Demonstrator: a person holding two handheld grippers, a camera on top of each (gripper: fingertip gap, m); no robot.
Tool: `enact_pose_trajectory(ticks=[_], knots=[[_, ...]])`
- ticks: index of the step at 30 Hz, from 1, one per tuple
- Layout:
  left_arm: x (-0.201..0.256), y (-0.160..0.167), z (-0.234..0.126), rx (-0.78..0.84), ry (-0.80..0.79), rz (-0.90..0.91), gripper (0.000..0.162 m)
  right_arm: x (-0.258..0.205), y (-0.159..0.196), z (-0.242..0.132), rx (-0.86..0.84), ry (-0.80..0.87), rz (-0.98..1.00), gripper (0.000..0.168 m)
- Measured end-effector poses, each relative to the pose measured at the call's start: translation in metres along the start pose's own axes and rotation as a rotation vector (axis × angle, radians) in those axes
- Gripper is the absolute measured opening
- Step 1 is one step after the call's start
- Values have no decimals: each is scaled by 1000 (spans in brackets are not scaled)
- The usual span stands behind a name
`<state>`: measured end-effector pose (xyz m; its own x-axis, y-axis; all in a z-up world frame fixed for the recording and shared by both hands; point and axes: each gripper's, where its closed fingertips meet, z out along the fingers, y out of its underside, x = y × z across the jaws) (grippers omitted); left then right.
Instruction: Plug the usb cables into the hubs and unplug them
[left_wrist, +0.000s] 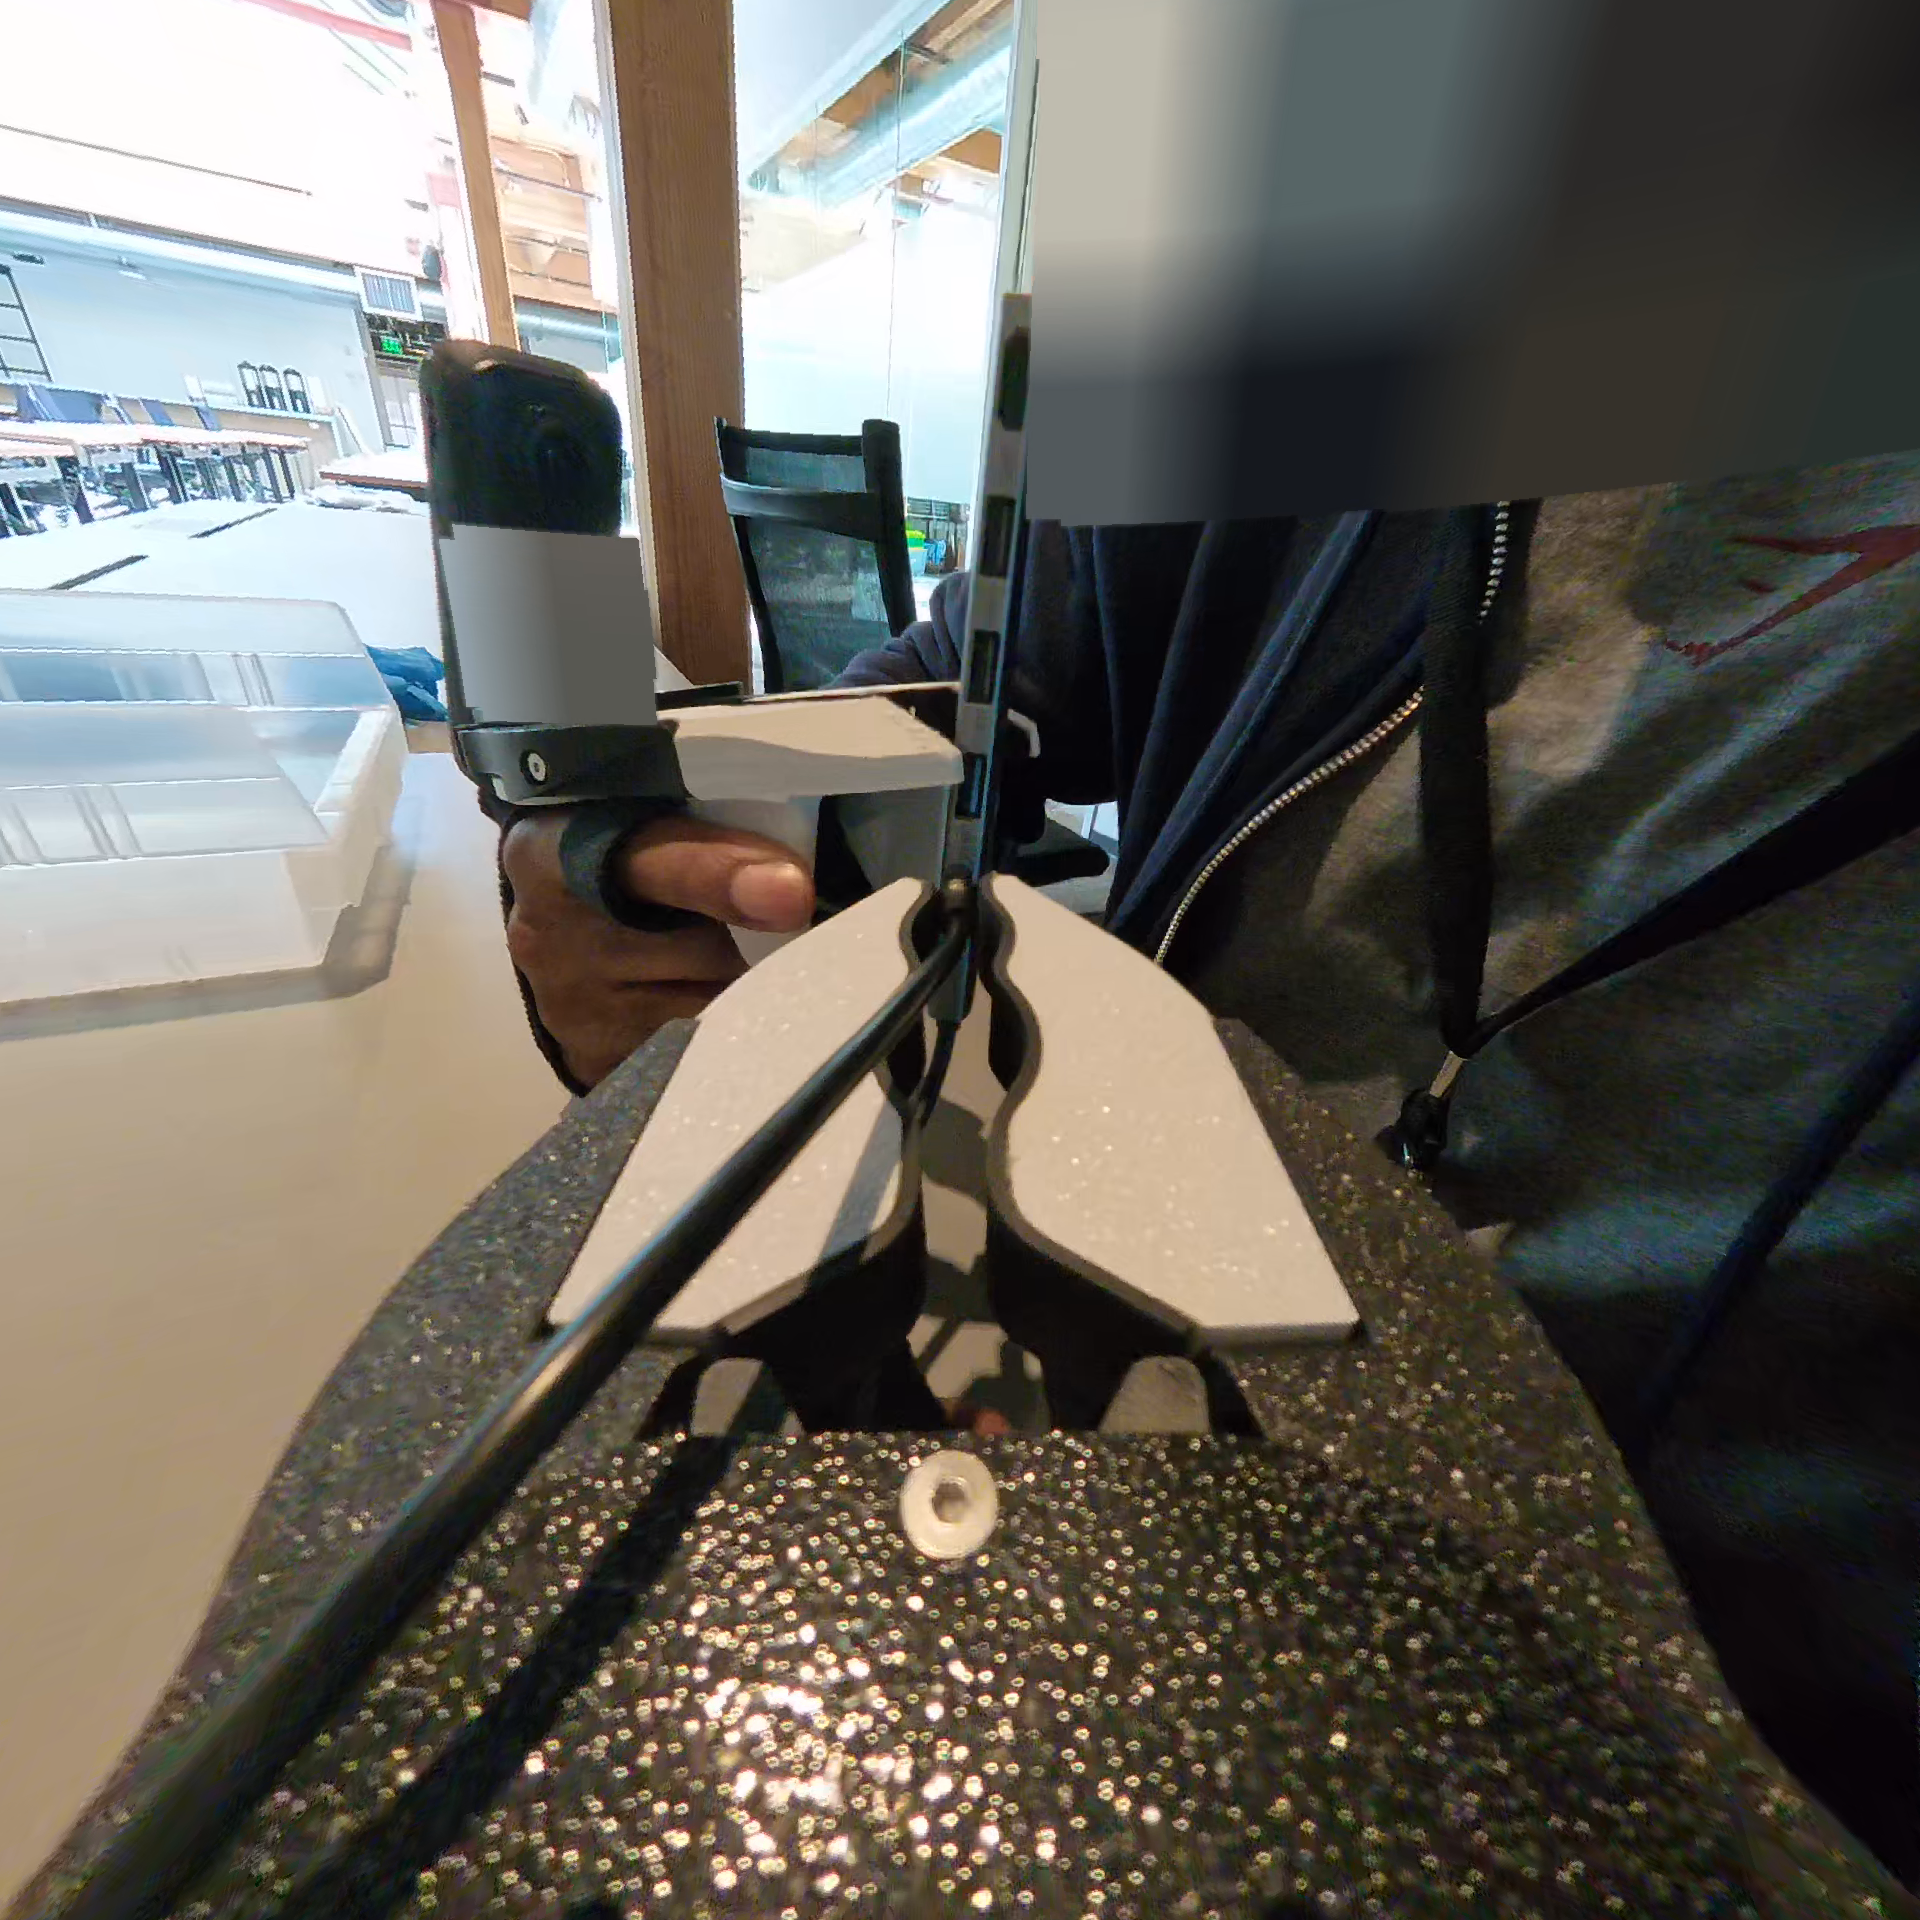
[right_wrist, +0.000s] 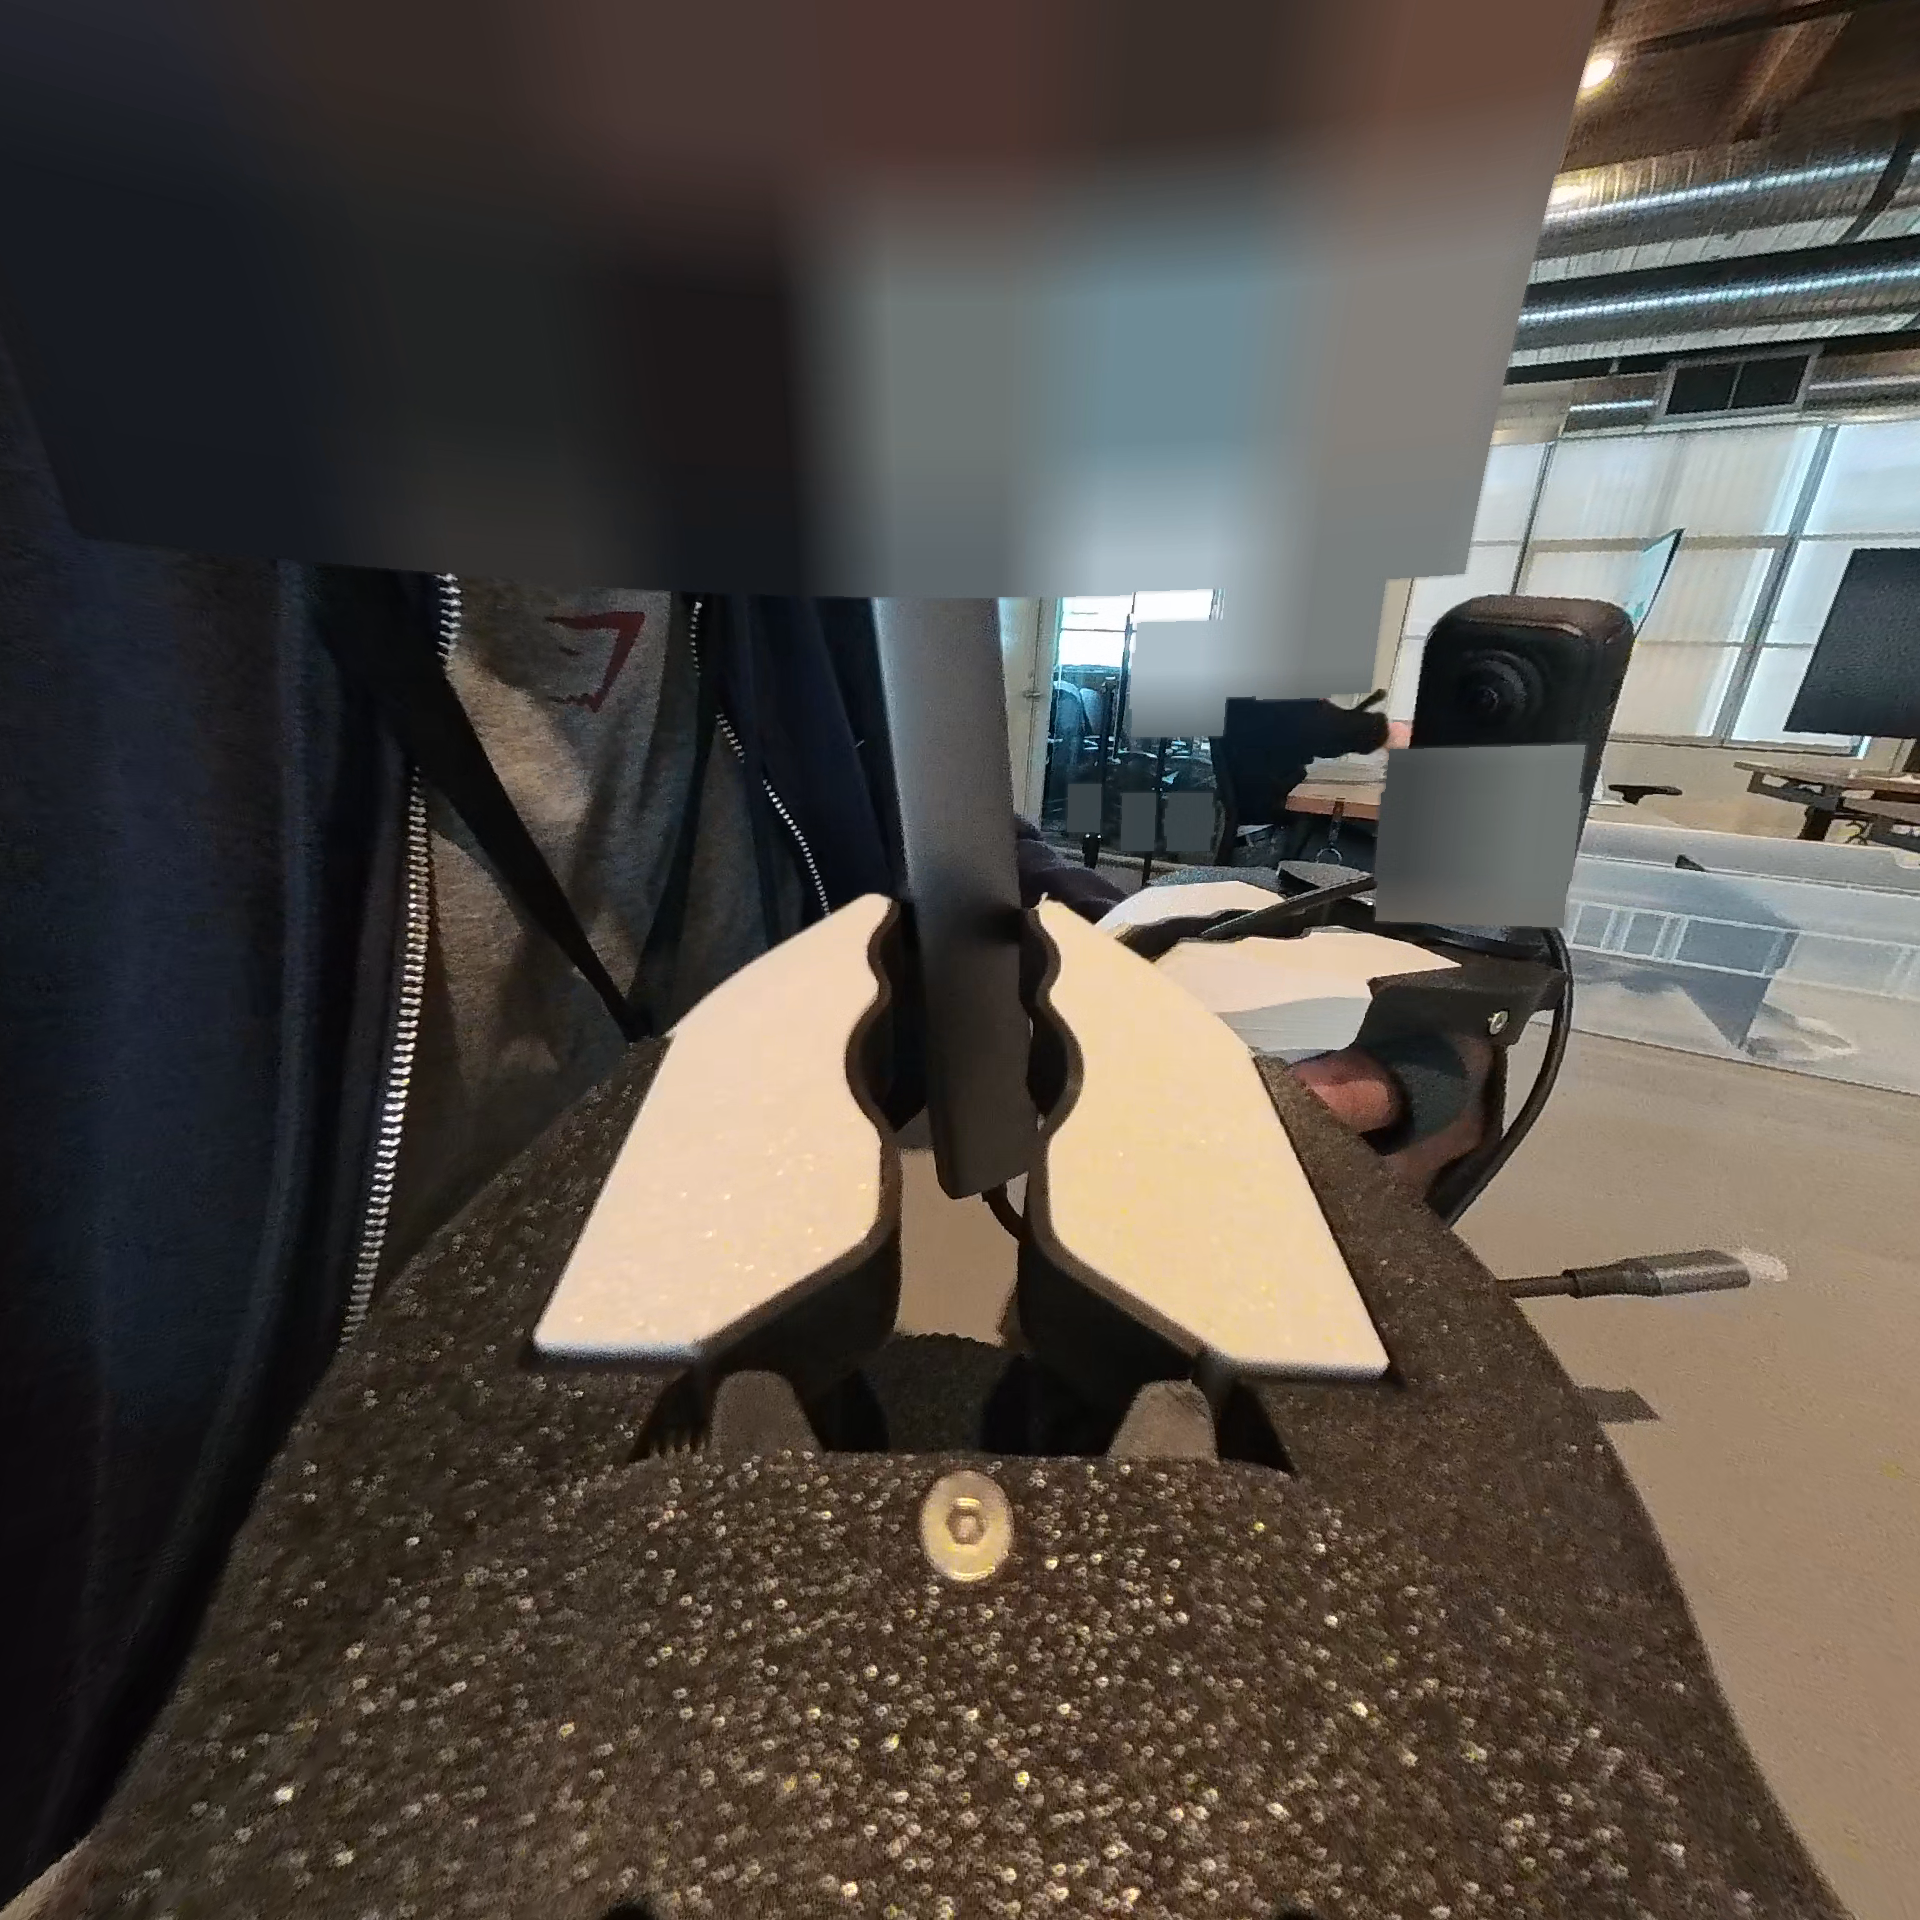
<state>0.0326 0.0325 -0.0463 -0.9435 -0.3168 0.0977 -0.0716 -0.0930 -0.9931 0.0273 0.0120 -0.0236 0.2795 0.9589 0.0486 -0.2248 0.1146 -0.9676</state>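
A thin grey USB hub (left_wrist: 982, 665) stands upright above the table. I see it edge-on, with several ports along the edge. My left gripper (left_wrist: 961, 899) is shut on the plug end of a black USB cable (left_wrist: 727, 1174) at the hub's lower edge. The cable trails back over my left finger. My right gripper (right_wrist: 961, 914) is shut on the hub (right_wrist: 951, 779) near its lower end. In the left wrist view, the right gripper (left_wrist: 914, 753) reaches the hub from the left. Whether the plug is seated in a port is hidden.
A loose cable plug (right_wrist: 1662, 1273) lies on the pale table (left_wrist: 208, 1299). A clear plastic bin (left_wrist: 187, 748) stands on the table at the left. A person's torso (left_wrist: 1507, 883) is close behind the hub. A black chair (left_wrist: 821, 561) and a wooden post (left_wrist: 675, 312) are farther back. My left and right fingertips are right by each other.
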Motion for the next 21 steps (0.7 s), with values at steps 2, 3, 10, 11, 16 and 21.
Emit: enact_pose_trajectory(ticks=[2,3,10,11,16,21], knots=[[-1,-1,0,11,-3,1,6,1,-1,0,11,5,4,21],[-1,-2,0,14,-3,0,6,2,-2,-1,16,6,7,21],[-5,-8,-1,67,-16,-38,6,6,-9,-5,66,41,4,21],[-7,-9,-2,78,-20,-48,6,8,-10,-5,72,55,-4,21],[-11,-15,-6,123,-38,-83,6,20,-16,-3,96,125,-31,21],[-16,-17,-11,141,-73,-83,6,31,-20,-5,90,208,-42,21]])
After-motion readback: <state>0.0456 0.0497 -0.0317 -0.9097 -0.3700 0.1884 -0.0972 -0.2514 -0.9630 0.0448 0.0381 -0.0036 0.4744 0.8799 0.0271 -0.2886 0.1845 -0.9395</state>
